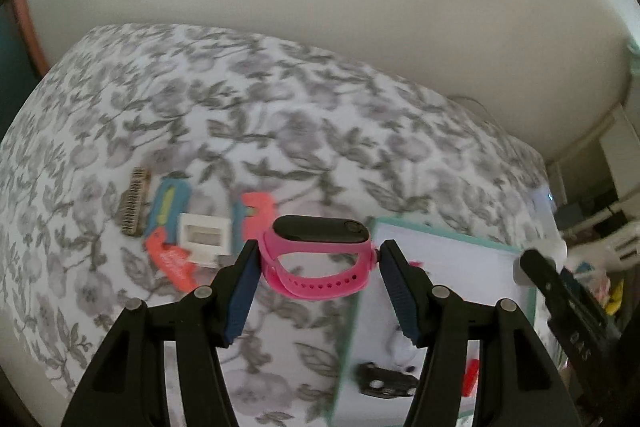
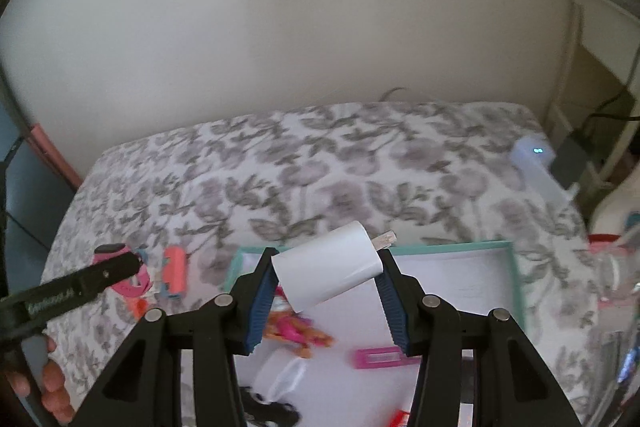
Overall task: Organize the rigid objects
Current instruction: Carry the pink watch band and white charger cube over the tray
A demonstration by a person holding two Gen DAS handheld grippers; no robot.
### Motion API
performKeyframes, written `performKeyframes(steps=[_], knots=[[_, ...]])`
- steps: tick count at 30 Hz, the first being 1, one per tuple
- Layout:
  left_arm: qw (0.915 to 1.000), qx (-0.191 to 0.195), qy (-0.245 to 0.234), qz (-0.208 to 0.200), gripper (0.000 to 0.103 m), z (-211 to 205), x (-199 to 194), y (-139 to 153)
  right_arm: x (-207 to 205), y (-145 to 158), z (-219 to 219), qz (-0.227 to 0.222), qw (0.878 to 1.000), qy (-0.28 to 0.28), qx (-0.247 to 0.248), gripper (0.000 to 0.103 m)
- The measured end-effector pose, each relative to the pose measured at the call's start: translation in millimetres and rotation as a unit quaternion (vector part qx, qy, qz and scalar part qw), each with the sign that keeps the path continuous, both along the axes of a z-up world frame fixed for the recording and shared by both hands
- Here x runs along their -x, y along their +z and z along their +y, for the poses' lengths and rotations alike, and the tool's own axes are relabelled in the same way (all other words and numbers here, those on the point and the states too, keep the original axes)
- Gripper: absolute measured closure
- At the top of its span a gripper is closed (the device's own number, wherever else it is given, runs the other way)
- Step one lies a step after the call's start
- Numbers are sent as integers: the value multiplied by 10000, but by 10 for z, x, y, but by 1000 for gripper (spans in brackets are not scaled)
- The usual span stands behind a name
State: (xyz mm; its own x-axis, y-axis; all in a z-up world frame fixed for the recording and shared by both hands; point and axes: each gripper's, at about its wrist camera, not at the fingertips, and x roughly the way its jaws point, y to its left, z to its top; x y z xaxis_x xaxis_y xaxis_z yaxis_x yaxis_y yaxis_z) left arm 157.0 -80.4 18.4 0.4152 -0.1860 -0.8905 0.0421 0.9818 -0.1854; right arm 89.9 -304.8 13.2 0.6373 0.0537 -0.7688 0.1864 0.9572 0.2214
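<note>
Blue-padded left gripper (image 1: 318,251) clamps a pink fitness band (image 1: 320,255) above the floral bedspread (image 1: 240,107); right gripper (image 2: 326,267) clamps a white charger (image 2: 332,265) (prongs far-right) over the teal-rimmed box (image 2: 516,267).

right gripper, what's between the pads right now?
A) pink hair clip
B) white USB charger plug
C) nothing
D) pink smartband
B: the right gripper pinches a white charger plug above the teal-rimmed box; the pink smartband is in the left gripper.

One pink watch (image 1: 316,259), one white charger (image 2: 332,267), one tray (image 2: 516,267).
</note>
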Motion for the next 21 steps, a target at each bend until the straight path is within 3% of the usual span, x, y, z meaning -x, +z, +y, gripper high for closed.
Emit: performKeyframes(steps=[11, 21], knots=[[9969, 32, -594, 509, 41, -719, 113, -367, 122, -51, -502, 356, 9972, -597, 289, 52], [9933, -349, -578, 939, 41, -812, 128, -637, 61, -453, -630, 982, 9929, -624, 248, 52]])
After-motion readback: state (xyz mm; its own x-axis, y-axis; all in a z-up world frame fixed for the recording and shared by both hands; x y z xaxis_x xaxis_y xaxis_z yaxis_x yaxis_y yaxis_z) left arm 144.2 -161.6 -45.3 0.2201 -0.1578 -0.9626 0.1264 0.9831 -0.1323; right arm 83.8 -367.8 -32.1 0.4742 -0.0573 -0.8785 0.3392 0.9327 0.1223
